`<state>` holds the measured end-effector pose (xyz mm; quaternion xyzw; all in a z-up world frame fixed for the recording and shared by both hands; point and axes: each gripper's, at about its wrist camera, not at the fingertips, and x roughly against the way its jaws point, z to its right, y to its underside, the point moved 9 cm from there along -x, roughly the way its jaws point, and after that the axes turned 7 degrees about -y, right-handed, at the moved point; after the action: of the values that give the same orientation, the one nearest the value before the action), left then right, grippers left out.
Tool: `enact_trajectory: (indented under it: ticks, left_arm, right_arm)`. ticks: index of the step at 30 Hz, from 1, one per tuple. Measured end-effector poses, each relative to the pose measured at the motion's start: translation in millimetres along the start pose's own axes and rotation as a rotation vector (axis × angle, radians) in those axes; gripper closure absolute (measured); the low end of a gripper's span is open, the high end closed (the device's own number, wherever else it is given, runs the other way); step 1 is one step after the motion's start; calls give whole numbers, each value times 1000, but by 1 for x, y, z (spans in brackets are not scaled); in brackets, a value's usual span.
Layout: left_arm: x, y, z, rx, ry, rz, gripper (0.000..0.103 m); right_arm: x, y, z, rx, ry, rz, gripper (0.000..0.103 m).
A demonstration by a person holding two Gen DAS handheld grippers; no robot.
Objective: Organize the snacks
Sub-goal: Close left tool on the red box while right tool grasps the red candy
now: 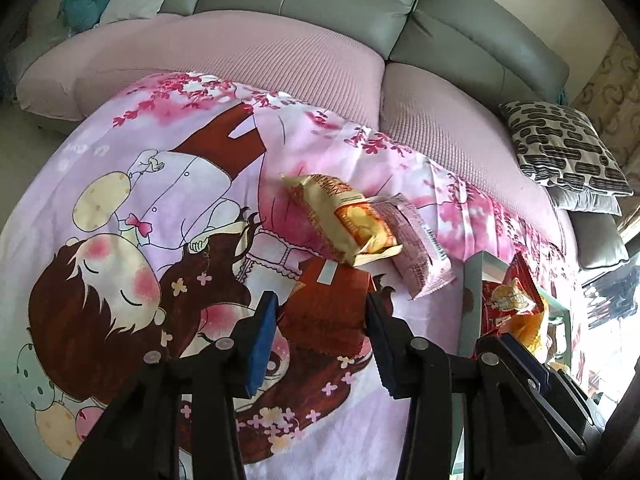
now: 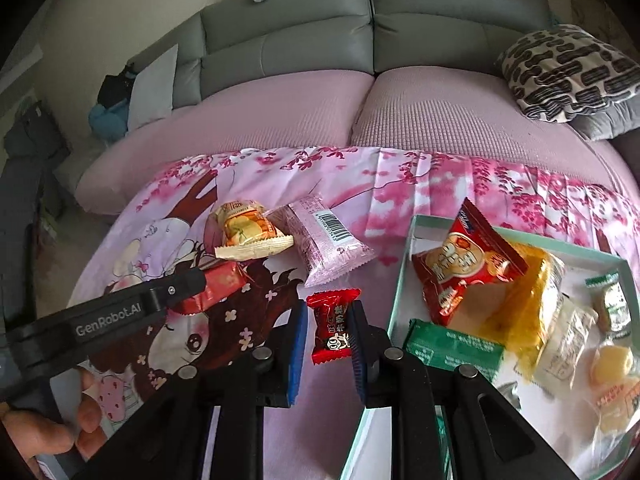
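A home living room is indicated by a grey sofa [image 2: 360, 32], a patterned cushion [image 2: 568, 72] and a cartoon-printed cloth [image 1: 140, 220].

- Cloth [image 2: 360, 184]: pink, blossom and cartoon print.
- Sofa [image 2: 440, 40]: grey; seat cover [image 2: 440, 120] pale pink.
- Cushion [image 2: 568, 72]: cream with black blotches.
- Box [image 2: 400, 280]: mint-green rim.
- Candy [image 2: 331, 330]: red wrapper.
- Biscuit pack [image 2: 248, 232]: cream and orange.
- Wafer pack [image 2: 324, 240]: pink.
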<state>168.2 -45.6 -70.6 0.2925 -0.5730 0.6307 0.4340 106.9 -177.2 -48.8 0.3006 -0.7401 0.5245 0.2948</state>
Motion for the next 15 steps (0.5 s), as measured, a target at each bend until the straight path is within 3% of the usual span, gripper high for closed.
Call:
enact_trajectory:
  ticks: [15]
  left_arm:
    - [33, 4, 21, -57, 33, 67, 58]
  right_arm:
    - [36, 12, 10, -51, -8, 48, 81]
